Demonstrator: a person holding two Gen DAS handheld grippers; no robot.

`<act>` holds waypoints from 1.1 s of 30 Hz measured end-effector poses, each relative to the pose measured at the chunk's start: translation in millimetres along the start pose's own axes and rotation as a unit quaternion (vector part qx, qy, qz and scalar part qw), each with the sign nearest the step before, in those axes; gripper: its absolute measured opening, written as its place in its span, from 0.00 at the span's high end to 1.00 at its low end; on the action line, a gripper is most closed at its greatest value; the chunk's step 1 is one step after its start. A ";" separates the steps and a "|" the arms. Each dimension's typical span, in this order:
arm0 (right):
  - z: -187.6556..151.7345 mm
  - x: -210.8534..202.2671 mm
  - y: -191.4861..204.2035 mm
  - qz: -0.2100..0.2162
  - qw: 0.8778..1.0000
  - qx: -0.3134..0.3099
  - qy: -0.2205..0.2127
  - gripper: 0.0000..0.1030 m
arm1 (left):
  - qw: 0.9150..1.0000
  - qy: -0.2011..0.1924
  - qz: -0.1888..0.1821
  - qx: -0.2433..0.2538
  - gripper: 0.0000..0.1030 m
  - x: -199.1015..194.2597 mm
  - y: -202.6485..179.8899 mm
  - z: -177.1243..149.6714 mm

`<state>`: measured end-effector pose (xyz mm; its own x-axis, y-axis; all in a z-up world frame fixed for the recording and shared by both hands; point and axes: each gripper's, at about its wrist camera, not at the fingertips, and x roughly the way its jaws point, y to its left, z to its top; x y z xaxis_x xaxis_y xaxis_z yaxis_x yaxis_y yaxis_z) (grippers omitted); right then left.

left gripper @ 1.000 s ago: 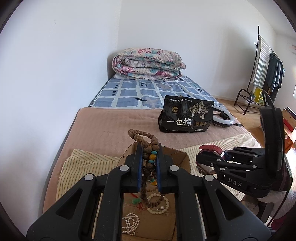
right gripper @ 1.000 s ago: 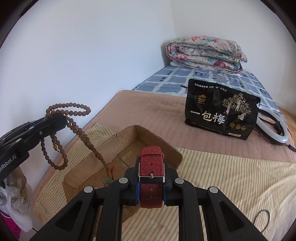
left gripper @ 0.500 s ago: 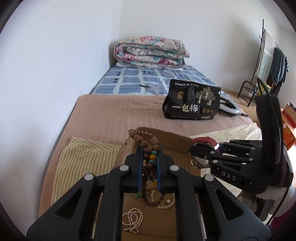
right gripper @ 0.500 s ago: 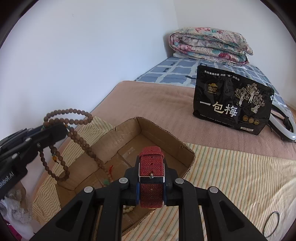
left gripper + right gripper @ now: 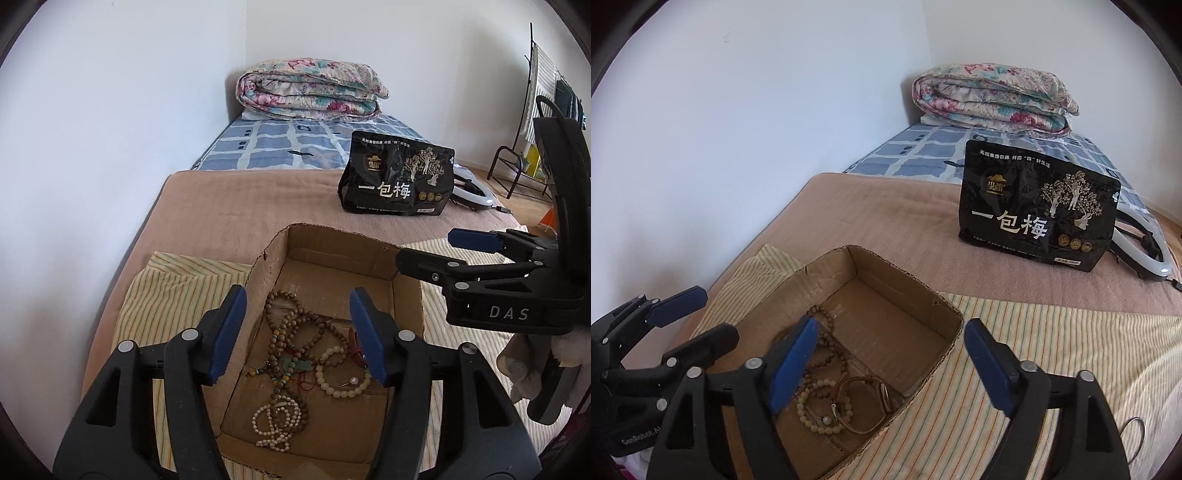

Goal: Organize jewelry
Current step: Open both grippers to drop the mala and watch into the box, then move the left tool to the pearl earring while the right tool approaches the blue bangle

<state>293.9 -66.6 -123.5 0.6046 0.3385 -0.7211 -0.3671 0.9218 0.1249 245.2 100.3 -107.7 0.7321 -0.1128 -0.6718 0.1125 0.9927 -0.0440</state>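
Holding beads (image 5: 291,343) (tangled): cardboard box (image 5: 332,254).

Readable stuff is pretty thin here. The black snack bag (image 5: 1036,210) standing on the brown blanket at right of center has big white characters "一包梅" across its front; there's a smaller line of characters along its top edge and a gold logo, but both are too small to make out. In the left wrist view, the right gripper (image 5: 439,247) at the right edge has "DAS" on its body. In the right wrist view, the left gripper (image 5: 698,317) at lower left reads "CenRobot.A", cut off after that.
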 end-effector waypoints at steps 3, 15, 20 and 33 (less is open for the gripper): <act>0.3 -3.3 0.7 -0.004 1.000 0.000 -0.004 0.14 | 1.000 -0.003 -0.002 -0.002 0.32 -0.9 -0.2 -0.4; 0.9 -20.8 2.2 -0.008 1.000 -0.005 -0.014 0.13 | 1.000 -0.003 -0.002 -0.009 0.32 -9.3 -0.8 -1.9; -0.2 -32.5 2.4 -0.010 1.000 -0.008 -0.021 0.12 | 1.000 -0.009 -0.004 -0.008 0.31 -19.9 -4.8 -0.7; -4.0 -69.0 -14.0 -0.022 0.999 -0.006 -0.044 0.09 | 0.999 -0.030 -0.016 -0.002 0.31 -49.0 -26.0 7.0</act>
<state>254.5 -103.6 -78.2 0.6798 0.3136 -0.6630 -0.3465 0.9341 0.0866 211.1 79.7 -68.5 0.7668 -0.1462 -0.6251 0.1340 0.9887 -0.0668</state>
